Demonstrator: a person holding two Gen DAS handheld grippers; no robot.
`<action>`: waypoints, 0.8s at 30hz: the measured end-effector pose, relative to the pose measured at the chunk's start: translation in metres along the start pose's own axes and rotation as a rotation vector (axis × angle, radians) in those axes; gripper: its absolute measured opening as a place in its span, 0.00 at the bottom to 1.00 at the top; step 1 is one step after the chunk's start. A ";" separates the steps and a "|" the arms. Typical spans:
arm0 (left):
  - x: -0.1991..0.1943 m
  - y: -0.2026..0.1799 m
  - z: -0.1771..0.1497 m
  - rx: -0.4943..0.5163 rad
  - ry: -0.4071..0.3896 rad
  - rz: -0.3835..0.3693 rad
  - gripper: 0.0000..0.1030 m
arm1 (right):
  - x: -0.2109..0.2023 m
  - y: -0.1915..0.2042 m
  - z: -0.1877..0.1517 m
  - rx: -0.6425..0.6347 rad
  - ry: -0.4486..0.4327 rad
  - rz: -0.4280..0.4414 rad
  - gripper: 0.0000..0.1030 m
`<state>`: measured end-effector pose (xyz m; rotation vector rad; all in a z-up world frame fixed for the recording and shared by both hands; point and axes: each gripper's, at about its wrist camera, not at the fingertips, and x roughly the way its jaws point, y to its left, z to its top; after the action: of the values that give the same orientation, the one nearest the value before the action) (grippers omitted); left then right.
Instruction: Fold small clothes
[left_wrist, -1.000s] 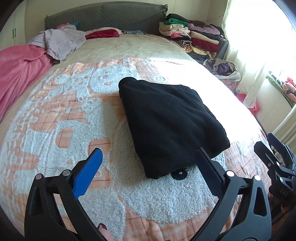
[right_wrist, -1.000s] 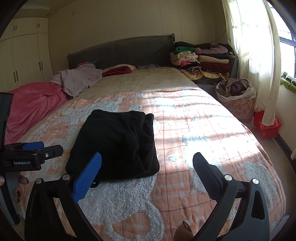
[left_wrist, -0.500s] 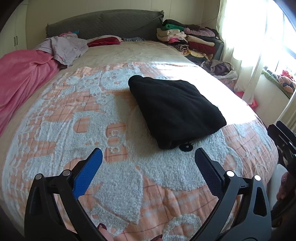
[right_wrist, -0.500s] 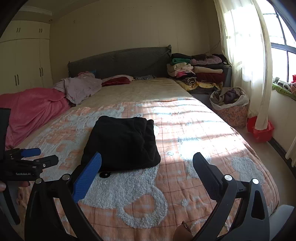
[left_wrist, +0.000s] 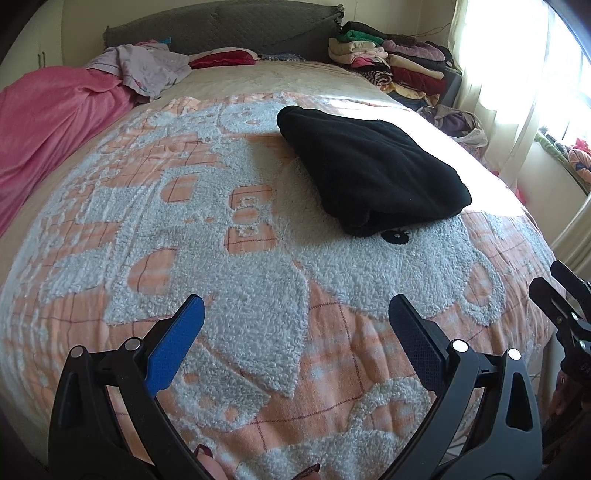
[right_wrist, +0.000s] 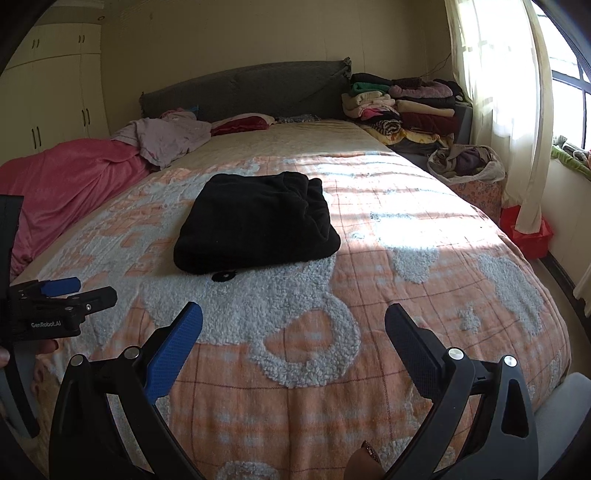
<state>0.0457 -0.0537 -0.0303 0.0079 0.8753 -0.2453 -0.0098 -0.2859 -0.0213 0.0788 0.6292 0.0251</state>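
The black garment (left_wrist: 373, 170) is lying folded mid-bed (left_wrist: 221, 258), nothing crowding it. Both the left tongs (left_wrist: 295, 314) and right tongs (right_wrist: 293, 321) are gaping apart, holding nothing. A basket (right_wrist: 476, 184) is sitting bedside, holding rumpled clothes (right_wrist: 465, 158).

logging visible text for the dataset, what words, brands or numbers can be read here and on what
"GenRobot.AI": white print on the body of the left claw, seen in the right wrist view.
Pale marks on the right claw at the left wrist view's edge: cut off, unreadable.
Nothing else bears text.
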 end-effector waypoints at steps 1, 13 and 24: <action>0.000 0.000 -0.001 0.002 0.000 0.001 0.91 | 0.000 0.002 -0.001 -0.004 0.000 0.002 0.96; -0.001 0.002 -0.005 -0.012 0.010 0.018 0.91 | -0.004 0.009 -0.004 -0.006 0.007 0.027 0.96; -0.001 0.004 -0.007 -0.015 0.015 0.023 0.91 | -0.006 0.010 -0.004 -0.010 0.004 0.030 0.96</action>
<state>0.0408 -0.0492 -0.0339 0.0062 0.8910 -0.2173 -0.0170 -0.2761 -0.0199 0.0789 0.6317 0.0575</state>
